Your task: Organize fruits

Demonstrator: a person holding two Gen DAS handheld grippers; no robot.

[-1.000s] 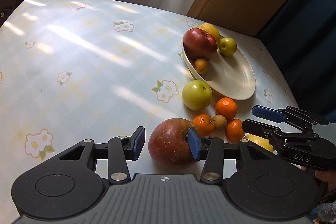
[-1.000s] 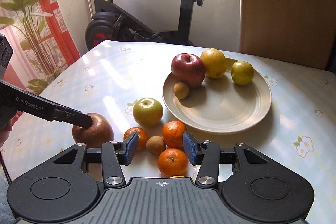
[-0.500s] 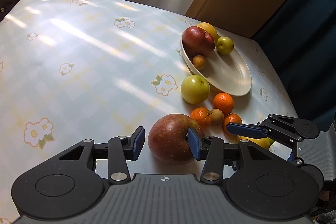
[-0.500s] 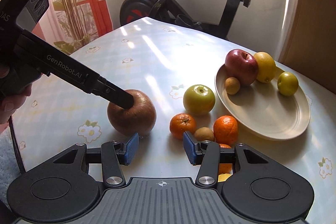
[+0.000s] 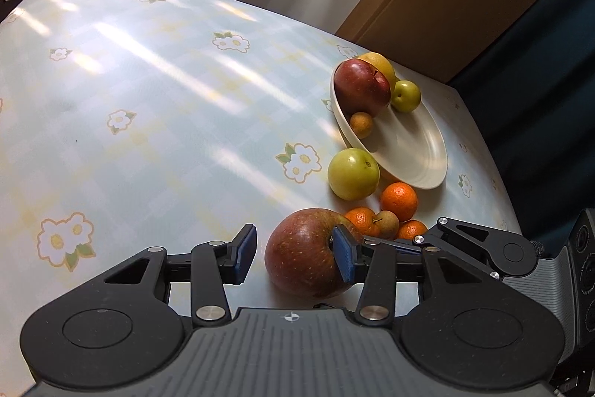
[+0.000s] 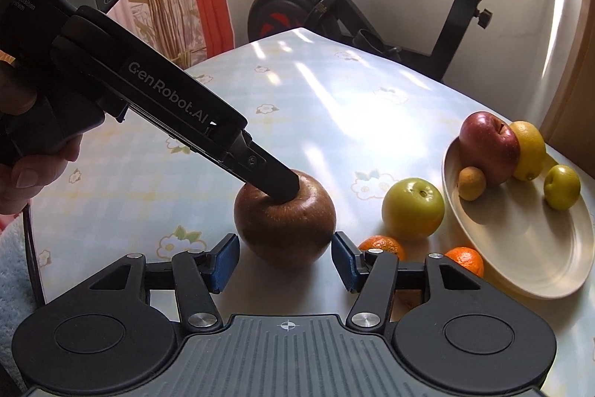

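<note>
A big brownish-red apple (image 5: 303, 257) (image 6: 284, 224) sits on the flowered table. My left gripper (image 5: 293, 257) is open; its right pad touches the apple's top dimple and its left pad stands clear. My right gripper (image 6: 284, 263) is open with the apple just beyond its pads. A cream plate (image 5: 409, 144) (image 6: 520, 248) holds a red apple (image 5: 360, 92), a yellow citrus (image 6: 528, 151), a small green fruit (image 5: 405, 95) and a small brown fruit (image 5: 361, 124). A green apple (image 5: 353, 173) (image 6: 412, 207) lies beside the plate.
Several oranges (image 5: 398, 200) (image 6: 465, 259) and a small brown fruit (image 5: 386, 223) lie between the big apple and the plate. An exercise bike (image 6: 372, 6) stands behind the table. The left gripper's body (image 6: 148, 88) crosses the right wrist view from the upper left.
My right gripper has swung left, from the oranges to face the big apple between its pads. My left gripper stays at the apple.
</note>
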